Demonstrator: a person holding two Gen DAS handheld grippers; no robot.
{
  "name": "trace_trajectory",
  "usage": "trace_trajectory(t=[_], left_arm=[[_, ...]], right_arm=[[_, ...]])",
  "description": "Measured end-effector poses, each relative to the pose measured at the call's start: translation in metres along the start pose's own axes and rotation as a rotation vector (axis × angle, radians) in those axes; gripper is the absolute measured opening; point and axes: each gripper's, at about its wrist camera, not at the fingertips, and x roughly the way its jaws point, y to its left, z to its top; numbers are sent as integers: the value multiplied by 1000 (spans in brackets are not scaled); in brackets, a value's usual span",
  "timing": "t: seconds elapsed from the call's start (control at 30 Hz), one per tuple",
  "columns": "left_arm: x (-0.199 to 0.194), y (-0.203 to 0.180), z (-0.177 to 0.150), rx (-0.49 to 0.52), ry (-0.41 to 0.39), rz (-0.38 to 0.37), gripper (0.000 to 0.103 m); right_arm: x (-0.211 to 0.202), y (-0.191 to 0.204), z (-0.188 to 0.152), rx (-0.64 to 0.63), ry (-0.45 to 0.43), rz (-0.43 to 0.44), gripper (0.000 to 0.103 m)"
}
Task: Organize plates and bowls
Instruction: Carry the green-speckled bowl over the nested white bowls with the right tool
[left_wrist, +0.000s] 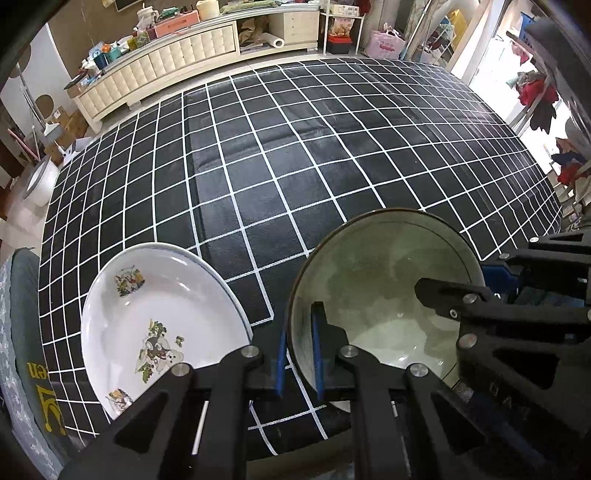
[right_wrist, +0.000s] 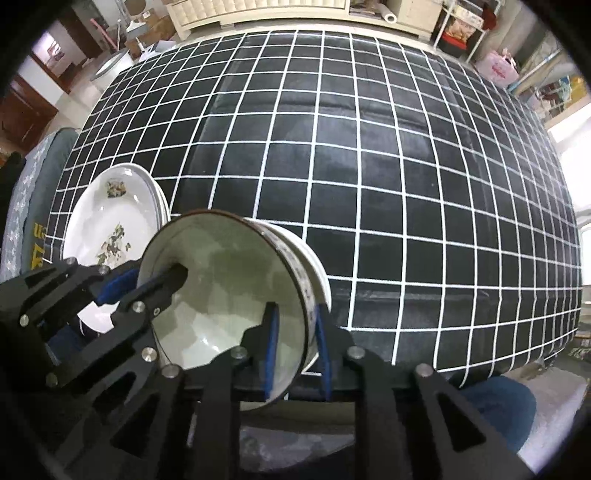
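The left gripper (left_wrist: 300, 354) has its blue-padded jaws pinched tight on the left rim of the top bowl (left_wrist: 384, 295), one pad inside the wall and one outside. The right gripper (right_wrist: 295, 354) straddles the same bowl's right rim, one pad inside and one outside, but its jaws stand a little apart and a narrow gap shows at the outer pad, so it is not clamping. The pale green bowl with a dark rim sits nested in a stack of bowls (right_wrist: 314, 273), whose patterned outer walls show in the right wrist view. The stack stands at the near edge of a black tablecloth with a white grid (left_wrist: 295, 166). Just to its left lies a stack of white plates (left_wrist: 159, 317) printed with cartoon figures. A cream cabinet (left_wrist: 166, 62) stands beyond the far edge.
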Motion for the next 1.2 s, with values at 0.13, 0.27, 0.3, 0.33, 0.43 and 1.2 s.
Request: trace_trajectory(t=[0.13, 0.27, 0.3, 0.33, 0.43, 1.2], left_arm=[[0, 1, -2, -1, -5, -3, 10], [-4, 4, -2, -1, -15, -11, 10], [-6, 4, -2, -3, -22, -21, 10], [-8, 5, -2, -7, -30, -33, 10], [-11, 5, -1, -3, -36, -37, 10], [4, 16, -2, -49, -27, -55, 21]], right_arm=[[1, 1, 1, 1, 0, -5, 31], [-7, 3, 3, -4, -23, -55, 40], [-13, 4, 4, -16, -55, -103, 48], [-17, 5, 4, -24, -73, -124, 52], [-17, 3, 7, -28, -58, -115, 52], [-4, -11, 4, 39, -66, -76, 73]])
